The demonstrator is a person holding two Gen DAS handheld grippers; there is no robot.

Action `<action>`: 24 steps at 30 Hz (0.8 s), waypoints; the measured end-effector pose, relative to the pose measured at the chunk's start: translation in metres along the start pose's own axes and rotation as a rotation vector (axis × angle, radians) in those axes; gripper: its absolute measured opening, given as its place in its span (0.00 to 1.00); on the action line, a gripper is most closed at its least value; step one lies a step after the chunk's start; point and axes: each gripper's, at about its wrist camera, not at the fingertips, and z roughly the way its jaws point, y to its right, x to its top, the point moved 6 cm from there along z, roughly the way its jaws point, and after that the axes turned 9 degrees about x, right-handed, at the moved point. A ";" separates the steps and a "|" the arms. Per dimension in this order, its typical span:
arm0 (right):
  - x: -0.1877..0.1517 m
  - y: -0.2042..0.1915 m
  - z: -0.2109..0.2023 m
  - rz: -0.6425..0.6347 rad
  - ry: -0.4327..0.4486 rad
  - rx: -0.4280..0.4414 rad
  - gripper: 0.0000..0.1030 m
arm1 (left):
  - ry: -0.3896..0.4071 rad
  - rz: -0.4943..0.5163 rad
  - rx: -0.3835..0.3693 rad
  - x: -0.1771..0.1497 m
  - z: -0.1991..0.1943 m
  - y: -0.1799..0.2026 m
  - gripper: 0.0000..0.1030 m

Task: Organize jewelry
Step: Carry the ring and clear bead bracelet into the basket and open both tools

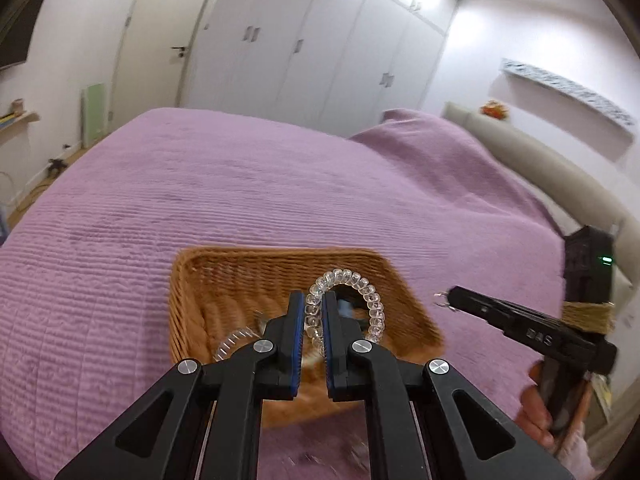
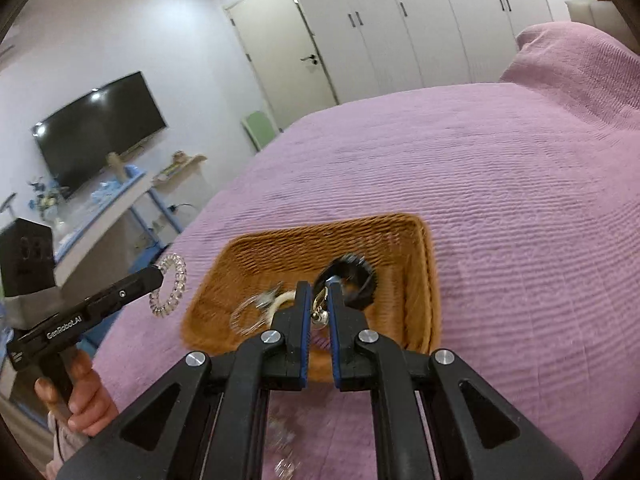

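A brown wicker basket (image 1: 200, 280) sits on the purple bedspread; it also shows in the right wrist view (image 2: 430, 280). My left gripper (image 1: 313, 300) is shut on a clear spiral coil bracelet (image 1: 370, 300) and holds it above the basket. From the right wrist view that bracelet (image 2: 170, 286) hangs left of the basket. My right gripper (image 2: 320, 292) is shut on a small silver metal piece (image 2: 319, 312) above the basket. In the basket lie a black coil band (image 2: 362, 280), a clear coil (image 2: 244, 316) and a white ring (image 2: 280, 302).
The purple bed (image 1: 240, 184) stretches far ahead, with a pillow hump (image 1: 408, 128) and beige headboard (image 1: 540, 160) at right. White wardrobes (image 1: 300, 40) stand behind. A TV (image 2: 100, 124) and shelf lie left of the bed. Small shiny bits (image 2: 284, 468) lie on the bedspread near me.
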 end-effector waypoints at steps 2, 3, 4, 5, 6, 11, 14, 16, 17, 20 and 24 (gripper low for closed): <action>0.004 0.008 0.019 -0.004 -0.017 -0.038 0.10 | -0.023 -0.016 0.017 -0.001 0.020 -0.004 0.08; 0.004 0.012 0.032 -0.010 -0.034 -0.065 0.10 | -0.038 -0.027 0.022 -0.002 0.031 -0.007 0.08; 0.002 0.016 0.040 -0.017 -0.046 -0.090 0.10 | -0.051 -0.035 0.025 -0.005 0.040 -0.009 0.08; 0.000 0.019 0.045 -0.020 -0.052 -0.106 0.10 | -0.061 -0.040 0.028 -0.007 0.047 -0.011 0.08; -0.003 0.022 0.054 -0.023 -0.069 -0.124 0.10 | -0.076 -0.044 0.036 -0.010 0.054 -0.014 0.08; -0.023 0.040 0.074 -0.021 -0.106 -0.178 0.10 | -0.116 -0.052 0.048 -0.023 0.073 -0.024 0.08; -0.026 0.044 0.078 -0.013 -0.120 -0.178 0.10 | -0.126 -0.061 0.043 -0.026 0.076 -0.026 0.08; -0.027 0.044 0.078 -0.006 -0.121 -0.179 0.10 | -0.133 -0.063 0.034 -0.028 0.077 -0.026 0.08; -0.027 0.045 0.077 -0.002 -0.118 -0.181 0.10 | -0.134 -0.060 0.034 -0.028 0.078 -0.027 0.08; -0.027 0.046 0.075 0.004 -0.113 -0.183 0.10 | -0.138 -0.052 0.042 -0.029 0.079 -0.025 0.08; -0.028 0.050 0.075 0.017 -0.118 -0.183 0.10 | -0.156 -0.042 0.049 -0.034 0.082 -0.022 0.08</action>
